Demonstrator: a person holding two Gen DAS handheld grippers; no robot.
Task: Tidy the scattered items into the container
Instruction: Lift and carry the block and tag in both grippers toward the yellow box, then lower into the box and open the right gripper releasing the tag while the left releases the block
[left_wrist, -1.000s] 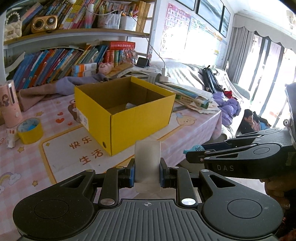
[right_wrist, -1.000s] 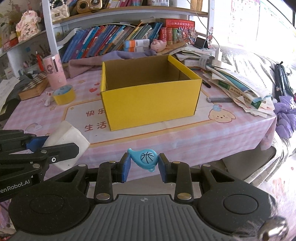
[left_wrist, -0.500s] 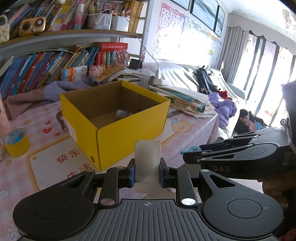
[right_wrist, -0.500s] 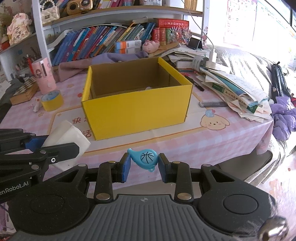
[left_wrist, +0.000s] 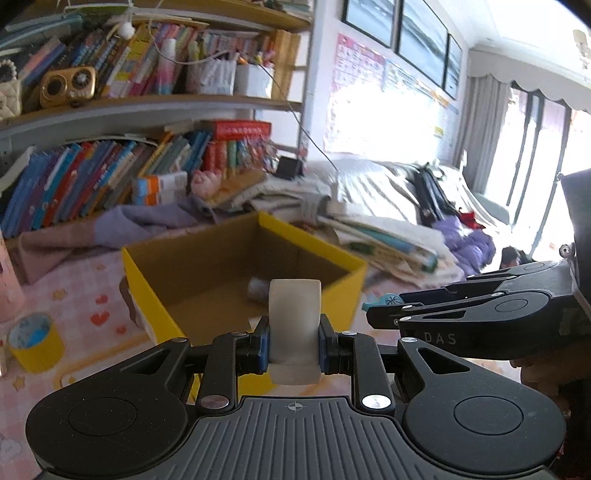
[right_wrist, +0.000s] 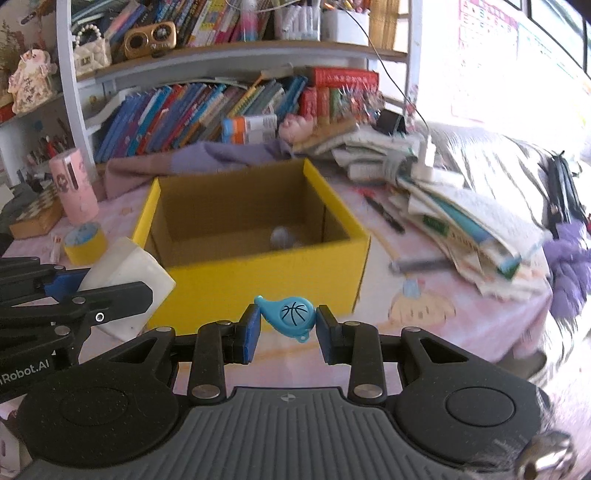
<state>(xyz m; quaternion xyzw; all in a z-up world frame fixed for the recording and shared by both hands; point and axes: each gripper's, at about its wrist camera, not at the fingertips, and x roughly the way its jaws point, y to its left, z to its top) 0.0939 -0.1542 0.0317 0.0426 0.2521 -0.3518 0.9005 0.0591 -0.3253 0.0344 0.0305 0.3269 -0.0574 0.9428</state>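
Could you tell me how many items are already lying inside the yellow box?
1 that I can see: a small pale roundish thing on the floor of the yellow box, toward its far right corner. The near wall hides part of the floor, so more may be there.

Left gripper (left_wrist: 294, 345): matte black body, ribbed grey plate in the centre with a small crosshair mark, round raised discs on both sides, silver rivets on the linkage arms, blue pads on the fingertips. Right gripper (right_wrist: 284, 334): same build, black linkages, silver rivets, blue pads. White lettering "DAS" on its side in the left wrist view; "Robot.AI" lettering on the left one's side in the right wrist view.
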